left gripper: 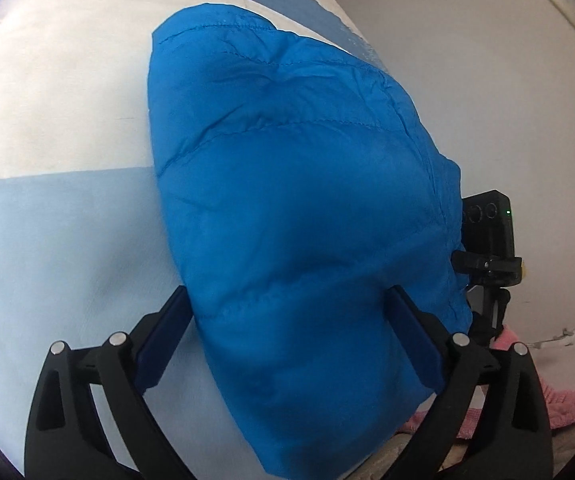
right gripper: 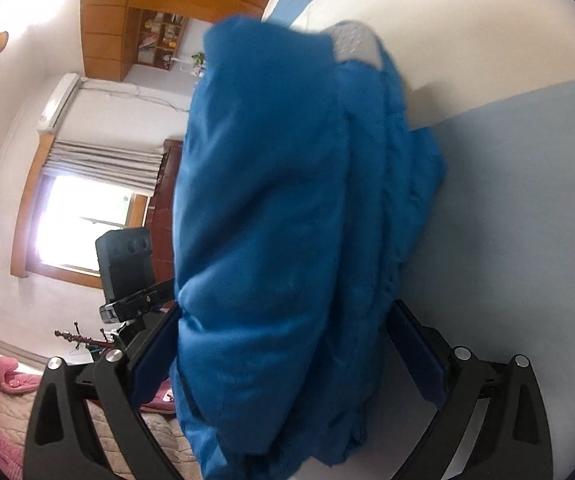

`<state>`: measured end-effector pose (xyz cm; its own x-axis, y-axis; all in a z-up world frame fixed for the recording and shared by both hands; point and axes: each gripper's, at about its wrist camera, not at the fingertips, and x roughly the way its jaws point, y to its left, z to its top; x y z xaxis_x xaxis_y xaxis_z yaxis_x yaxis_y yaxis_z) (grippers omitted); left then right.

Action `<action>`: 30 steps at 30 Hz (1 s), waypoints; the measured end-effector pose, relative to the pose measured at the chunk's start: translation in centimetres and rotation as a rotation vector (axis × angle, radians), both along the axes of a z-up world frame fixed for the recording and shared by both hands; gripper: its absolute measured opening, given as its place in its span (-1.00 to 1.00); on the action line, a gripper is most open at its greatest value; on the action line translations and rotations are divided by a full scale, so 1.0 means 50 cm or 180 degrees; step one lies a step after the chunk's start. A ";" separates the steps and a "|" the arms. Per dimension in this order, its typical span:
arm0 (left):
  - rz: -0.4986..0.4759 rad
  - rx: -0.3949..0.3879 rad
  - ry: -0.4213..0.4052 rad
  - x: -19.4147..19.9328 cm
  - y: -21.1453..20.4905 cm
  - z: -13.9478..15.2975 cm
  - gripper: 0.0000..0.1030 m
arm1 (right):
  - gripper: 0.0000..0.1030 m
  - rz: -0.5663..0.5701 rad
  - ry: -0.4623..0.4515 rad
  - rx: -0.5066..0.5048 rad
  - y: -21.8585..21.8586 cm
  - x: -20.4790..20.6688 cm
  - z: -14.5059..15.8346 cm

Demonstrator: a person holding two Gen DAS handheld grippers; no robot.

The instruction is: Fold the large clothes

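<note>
A blue quilted puffer jacket (left gripper: 295, 200) lies bunched and folded on a bed sheet (left gripper: 67, 120) of white and pale blue blocks. My left gripper (left gripper: 289, 292) stands wide around its near end, one finger on each side; the padding fills the gap without looking squeezed. In the right wrist view the same jacket (right gripper: 279, 220) bulges up between the fingers of my right gripper (right gripper: 287, 306), whose jaws are also spread wide. A grey patch (right gripper: 353, 42) shows at the jacket's far end. The sheet (right gripper: 507, 200) runs along the right.
A black camera unit on a stand (left gripper: 487, 232) sits just right of the jacket, and shows as the camera unit (right gripper: 127, 264) left of it. A pink blanket (left gripper: 567, 404) lies at the bed's edge. A window (right gripper: 83, 216) and wooden cabinets (right gripper: 127, 8) lie beyond.
</note>
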<state>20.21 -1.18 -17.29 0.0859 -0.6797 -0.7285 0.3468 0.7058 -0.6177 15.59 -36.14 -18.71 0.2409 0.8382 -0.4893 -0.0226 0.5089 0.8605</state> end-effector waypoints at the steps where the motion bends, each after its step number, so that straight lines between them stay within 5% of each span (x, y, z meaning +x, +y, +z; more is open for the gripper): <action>1: -0.0010 -0.0034 0.0009 0.005 -0.002 -0.003 0.93 | 0.92 0.0021 0.0002 0.0001 0.002 -0.002 0.000; 10: -0.0042 -0.0413 0.0148 0.031 -0.006 -0.038 0.96 | 0.94 0.0107 -0.0034 0.0062 0.028 0.020 -0.007; 17: 0.0066 -0.0401 0.0136 0.021 -0.006 -0.039 0.95 | 0.89 0.0108 -0.0026 -0.0040 0.060 0.027 -0.004; 30: 0.0067 -0.0160 -0.0286 -0.045 -0.044 0.046 0.47 | 0.30 -0.0133 -0.0134 -0.0102 0.059 -0.023 0.030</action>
<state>17.95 -3.38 -14.99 0.1639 -0.7125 -0.6823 0.3878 0.6825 -0.6195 14.45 -33.17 -17.20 0.2963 0.8109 -0.5045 -0.0366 0.5375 0.8425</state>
